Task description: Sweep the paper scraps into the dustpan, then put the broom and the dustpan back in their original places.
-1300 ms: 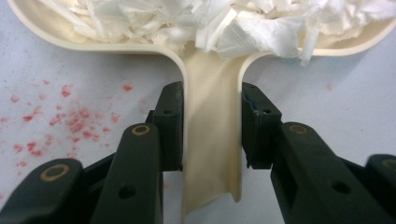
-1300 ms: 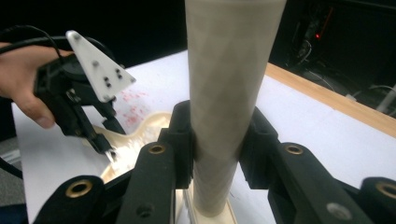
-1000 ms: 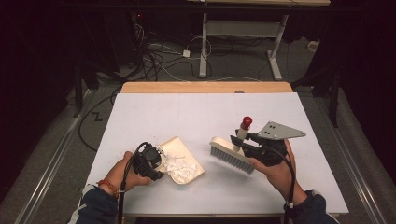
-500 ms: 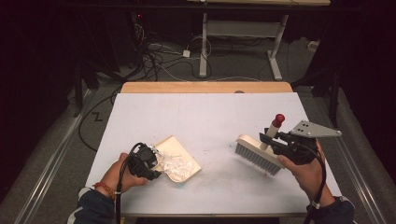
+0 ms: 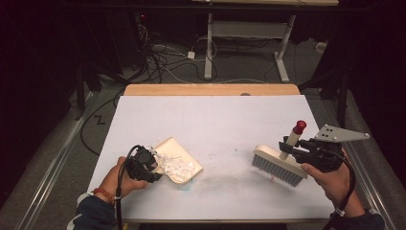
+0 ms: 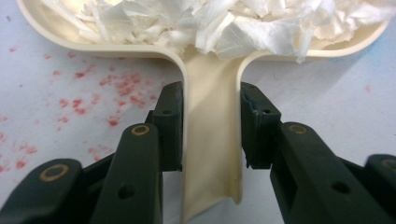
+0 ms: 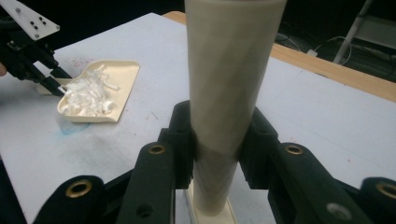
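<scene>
Moved: brush [image 5: 280, 165] carried rightward, away from dustpan [image 5: 179, 160]
Right gripper [image 5: 306, 152]: clamped on brush handle, bristles tilted just above worktop [image 5: 215, 120]
Left gripper [image 5: 143, 164]: pinching dustpan handle, pan flat, front-left
Room: bare worktop between them; brush near right edge

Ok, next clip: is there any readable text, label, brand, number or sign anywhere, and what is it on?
None can be read.
Cream plastic dustpan holding white paper shreds: no lettering on it.
Cream brush with grey bristles and a red-tipped handle: no lettering.
White table cover: red specks and a blue smudge, no text.
Grey three-cornered plate on the right tongs: small holes, no print.
</scene>
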Motion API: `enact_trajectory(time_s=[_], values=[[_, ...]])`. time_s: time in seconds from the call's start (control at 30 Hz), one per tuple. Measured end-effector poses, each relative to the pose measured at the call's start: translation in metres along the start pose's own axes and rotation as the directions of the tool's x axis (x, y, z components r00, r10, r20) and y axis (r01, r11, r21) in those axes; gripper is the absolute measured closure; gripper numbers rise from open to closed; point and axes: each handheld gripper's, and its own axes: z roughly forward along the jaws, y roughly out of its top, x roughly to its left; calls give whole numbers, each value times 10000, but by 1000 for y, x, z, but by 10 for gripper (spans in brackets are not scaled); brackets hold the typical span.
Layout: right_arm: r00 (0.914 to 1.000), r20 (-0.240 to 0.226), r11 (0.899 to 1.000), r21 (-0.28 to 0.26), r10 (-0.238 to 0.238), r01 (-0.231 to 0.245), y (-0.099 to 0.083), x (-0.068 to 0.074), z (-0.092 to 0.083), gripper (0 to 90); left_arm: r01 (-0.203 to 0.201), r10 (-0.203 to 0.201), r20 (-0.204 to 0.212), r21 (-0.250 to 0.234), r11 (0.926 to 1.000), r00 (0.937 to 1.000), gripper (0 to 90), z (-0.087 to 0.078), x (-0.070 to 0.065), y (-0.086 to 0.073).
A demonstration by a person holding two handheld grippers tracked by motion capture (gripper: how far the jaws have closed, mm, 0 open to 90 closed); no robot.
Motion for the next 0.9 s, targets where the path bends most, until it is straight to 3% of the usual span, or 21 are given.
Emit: enact_trajectory(time_s=[0.27, 0.5, 0.8, 0.9], values=[[9955, -949, 9974, 716, 14, 54, -2, -7, -4, 708, 546, -551, -152, -297, 9981, 9984, 628, 0, 11, -3], [9936, -1127, 9938, 1114, 110, 16, -6, -11, 1, 708, 1025, -1041, -287, -542, 9933, 9941, 628, 1, 18, -4], [9870, -1608, 9871, 1589, 53, 206, -4, -18, 5, 708, 1729, -1780, -479, -944, 9804, 9829, 628, 1, 27, -8], [9885, -1497, 9849, 1729, 233, 30, -5, -22, 8, 708, 1940, -2007, -593, -1026, 9756, 9779, 628, 2, 28, -8]])
